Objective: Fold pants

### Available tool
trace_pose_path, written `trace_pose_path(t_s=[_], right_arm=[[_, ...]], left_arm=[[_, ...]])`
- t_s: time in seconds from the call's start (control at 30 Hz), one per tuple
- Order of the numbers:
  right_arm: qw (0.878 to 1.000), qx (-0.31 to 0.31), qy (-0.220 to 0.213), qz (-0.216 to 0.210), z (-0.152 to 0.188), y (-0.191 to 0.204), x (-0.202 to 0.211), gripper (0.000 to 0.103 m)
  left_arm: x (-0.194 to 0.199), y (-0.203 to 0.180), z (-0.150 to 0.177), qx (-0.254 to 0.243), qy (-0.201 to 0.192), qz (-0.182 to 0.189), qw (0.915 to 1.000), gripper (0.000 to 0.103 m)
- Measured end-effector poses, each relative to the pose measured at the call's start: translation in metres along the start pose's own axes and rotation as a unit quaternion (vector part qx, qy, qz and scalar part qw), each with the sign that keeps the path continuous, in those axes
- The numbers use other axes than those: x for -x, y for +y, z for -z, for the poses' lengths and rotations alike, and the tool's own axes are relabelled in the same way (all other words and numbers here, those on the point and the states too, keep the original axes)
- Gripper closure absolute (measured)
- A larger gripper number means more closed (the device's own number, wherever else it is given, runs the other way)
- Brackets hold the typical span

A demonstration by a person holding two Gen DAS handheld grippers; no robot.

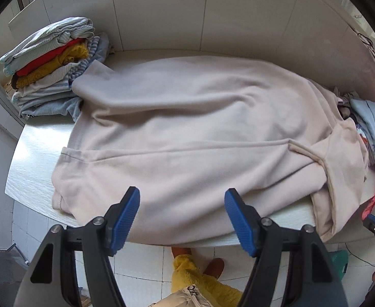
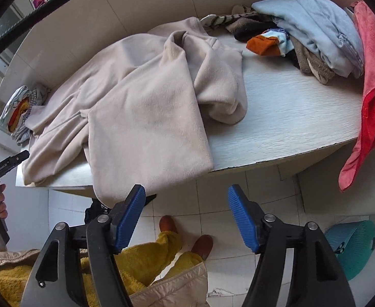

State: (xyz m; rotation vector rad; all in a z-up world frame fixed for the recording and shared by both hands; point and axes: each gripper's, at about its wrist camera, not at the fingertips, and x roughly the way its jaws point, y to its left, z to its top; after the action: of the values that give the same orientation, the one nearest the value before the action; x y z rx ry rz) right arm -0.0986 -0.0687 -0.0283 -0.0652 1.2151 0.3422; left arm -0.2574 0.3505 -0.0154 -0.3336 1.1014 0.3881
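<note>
Beige fleece pants (image 1: pixel 187 133) lie spread across the white table (image 1: pixel 34 158), one end draping over the near edge at the right. My left gripper (image 1: pixel 182 217) hovers open over the near edge, blue pads apart with nothing between them. In the right wrist view the same pants (image 2: pixel 141 112) lie rumpled, with a fold hanging over the table's front edge (image 2: pixel 276 161). My right gripper (image 2: pixel 187 220) is open above the floor in front of the table, just right of that hanging fold, nothing in it. The other gripper (image 2: pixel 8 165) shows at the far left, held by a hand.
A stack of folded clothes (image 1: pixel 52 69) sits at the table's back left. A loose heap of clothes (image 2: pixel 312 35) and a red cloth (image 2: pixel 371 97) hanging off the edge lie at the right. A teal basket (image 2: pixel 351 245) stands on the tiled floor. The person's legs in yellow trousers (image 2: pixel 146 255) are below.
</note>
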Motion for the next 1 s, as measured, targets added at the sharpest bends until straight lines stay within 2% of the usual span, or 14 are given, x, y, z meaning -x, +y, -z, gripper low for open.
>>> trace_pose_path(t_s=[0.2, 0.4, 0.47, 0.5, 0.53, 0.6, 0.8, 1.0], right_arm=[[0.998, 0.053, -0.015, 0.009, -0.005, 0.010, -0.019, 0.034], [0.995, 0.098, 0.000, 0.015, -0.008, 0.022, -0.037, 0.034], [0.995, 0.098, 0.006, 0.004, -0.009, 0.024, -0.042, 0.043], [0.995, 0.100, 0.007, 0.002, -0.010, 0.026, -0.043, 0.051], [0.994, 0.106, 0.008, -0.003, -0.011, 0.028, -0.043, 0.065], [0.993, 0.112, 0.013, -0.020, -0.013, 0.031, -0.041, 0.085], [0.990, 0.099, -0.031, -0.095, -0.037, 0.039, 0.005, 0.089], [0.975, 0.080, -0.100, -0.180, -0.092, 0.062, 0.065, 0.089]], left_arm=[[0.005, -0.024, 0.020, -0.017, 0.009, 0.005, 0.9998, 0.030], [0.005, -0.033, 0.033, -0.017, 0.015, 0.003, 0.9997, 0.030], [0.005, -0.032, 0.035, -0.014, 0.012, 0.003, 0.9998, 0.030], [0.006, -0.032, 0.036, -0.010, 0.011, 0.002, 0.9999, 0.030], [0.006, -0.030, 0.036, -0.006, 0.011, 0.000, 0.9999, 0.030], [0.005, -0.025, 0.036, 0.004, 0.011, -0.004, 0.9999, 0.030], [0.004, -0.009, 0.028, 0.027, 0.000, -0.018, 0.9995, 0.030], [-0.001, 0.001, 0.012, 0.040, -0.009, -0.021, 0.9989, 0.030]])
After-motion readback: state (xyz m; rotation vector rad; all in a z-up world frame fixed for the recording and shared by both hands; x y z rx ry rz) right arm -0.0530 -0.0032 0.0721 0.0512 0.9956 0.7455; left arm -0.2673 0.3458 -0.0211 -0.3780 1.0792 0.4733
